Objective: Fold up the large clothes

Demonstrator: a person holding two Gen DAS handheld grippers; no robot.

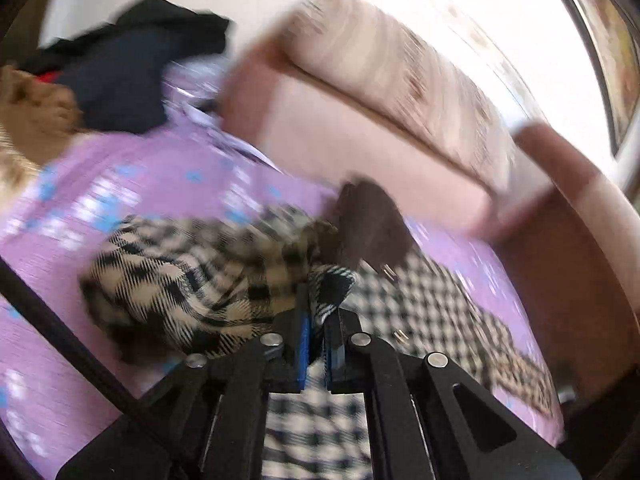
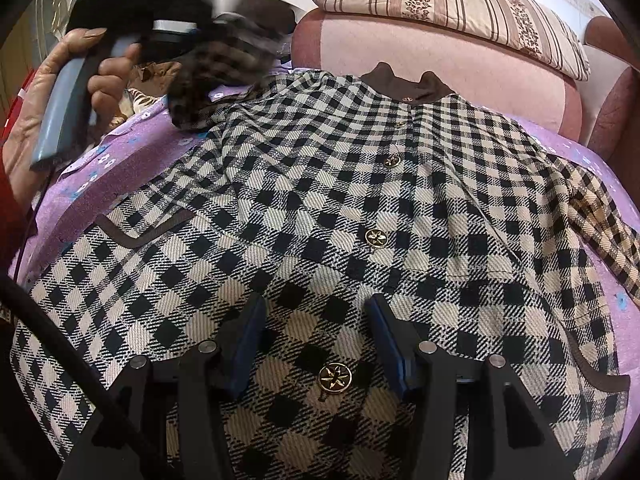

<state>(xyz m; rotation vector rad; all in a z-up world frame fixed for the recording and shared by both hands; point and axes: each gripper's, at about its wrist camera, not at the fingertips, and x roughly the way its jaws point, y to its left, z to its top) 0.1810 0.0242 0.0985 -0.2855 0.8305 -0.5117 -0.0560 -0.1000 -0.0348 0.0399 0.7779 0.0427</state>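
Note:
A black-and-cream checked jacket [image 2: 320, 184] lies front up on a purple flowered sheet [image 2: 120, 176], its brown collar [image 2: 404, 84] at the far end and gold buttons [image 2: 335, 377] down the middle. My right gripper [image 2: 316, 312] hovers open over the lower front, one button between its fingers. In the blurred left wrist view, my left gripper [image 1: 320, 312] is shut on a bunched fold of the jacket's sleeve [image 1: 192, 280]. In the right wrist view a hand [image 2: 60, 76] holds that gripper at the upper left, with the sleeve [image 2: 216, 76] lifted off the sheet.
A pink upholstered back [image 2: 440, 64] with a striped pillow [image 2: 440, 0] on top runs behind the jacket. A pile of dark clothes [image 1: 132, 64] and a brown item [image 1: 36, 120] lie at the far left. A black cable [image 1: 60, 340] crosses the left side.

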